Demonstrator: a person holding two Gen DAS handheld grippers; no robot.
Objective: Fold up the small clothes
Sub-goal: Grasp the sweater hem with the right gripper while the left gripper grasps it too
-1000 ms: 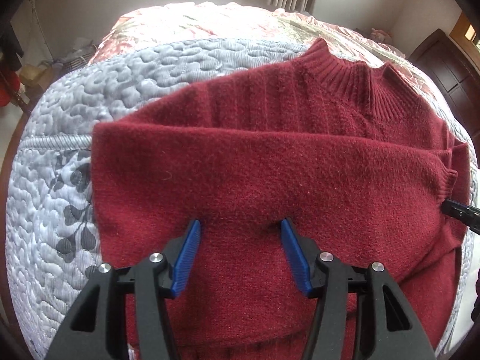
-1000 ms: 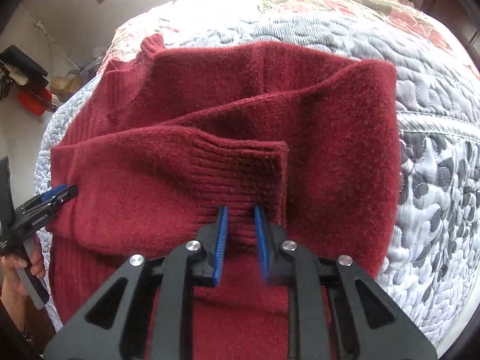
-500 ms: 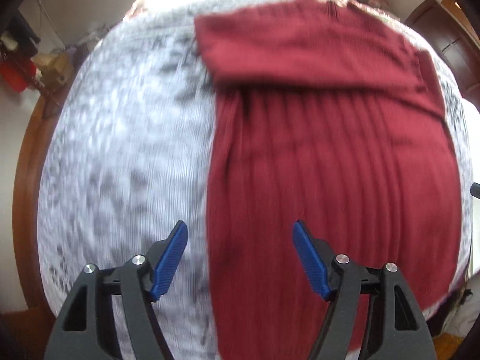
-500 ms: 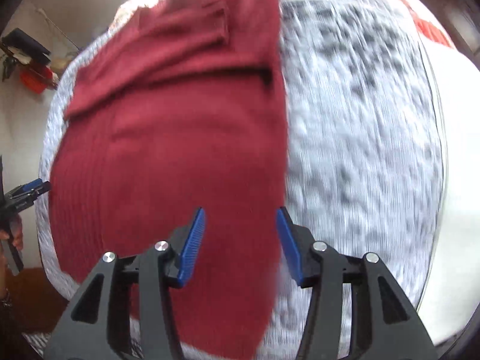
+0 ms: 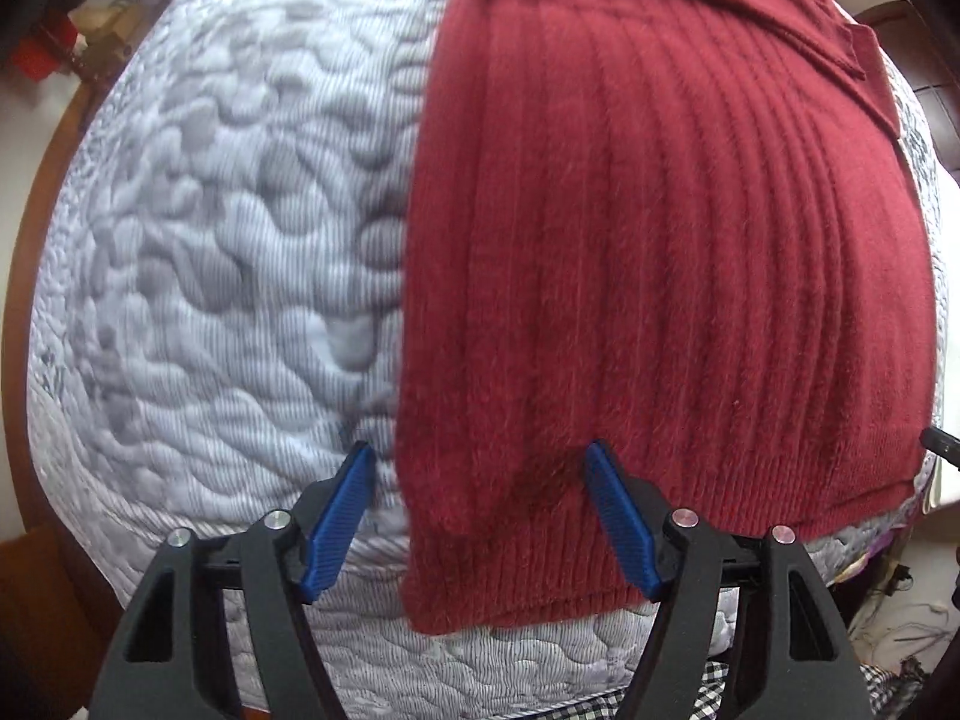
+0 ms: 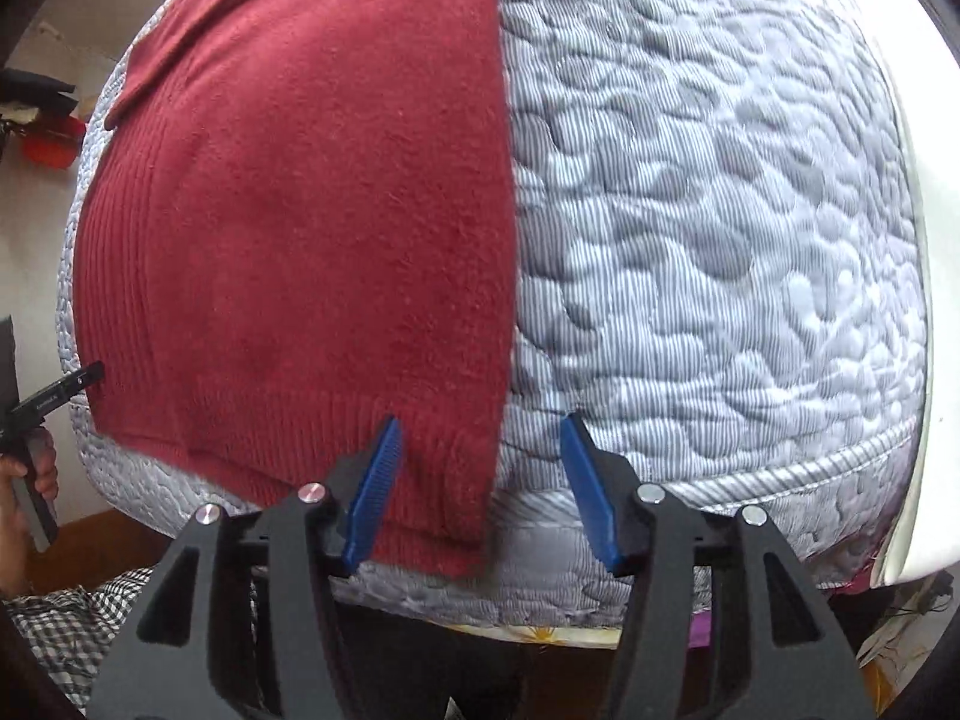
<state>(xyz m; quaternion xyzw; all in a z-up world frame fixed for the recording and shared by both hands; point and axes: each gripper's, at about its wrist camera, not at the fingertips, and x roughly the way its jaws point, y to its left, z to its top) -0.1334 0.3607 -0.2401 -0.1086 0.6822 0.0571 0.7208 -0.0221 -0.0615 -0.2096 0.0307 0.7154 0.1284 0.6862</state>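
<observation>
- Sweater (image 5: 660,276), dark red knit, lies flat on grey quilted bedspread (image 5: 210,252); ribbed hem nearest the cameras, hanging slightly over the near edge of the bed.
- Sleeves look folded in across the upper body: a sleeve layer (image 5: 780,18) crosses the top in the left wrist view, cuff end toward the right. So the body reads as a narrow rectangle, likely ready for a bottom-to-top fold.
- Left gripper (image 5: 480,516) sits at the hem's left corner, right gripper (image 6: 480,489) at the hem's right corner. Judgement: one gripper per corner so the hem can be lifted evenly and carried toward the collar.
- Left gripper fingers wide apart, straddling the left side edge of the sweater: left blue pad (image 5: 336,522) over bare quilt, right pad (image 5: 621,522) over the knit. Nothing clamped; contact with the cloth can't be told for sure.
- Right gripper fingers also wide apart, straddling the right side edge: left pad (image 6: 372,492) over the hem ribbing, right pad (image 6: 591,495) over quilt. Nothing held.
- Left gripper's black tip also shows at far left of the right wrist view, with a hand (image 6: 30,480) on its handle; checked sleeve (image 6: 66,618) below it.
- Risk, judged: hem corner droops past the bed edge, so a shallow pinch may catch only one layer.
- Room clutter at the top left, too blurred to name.
</observation>
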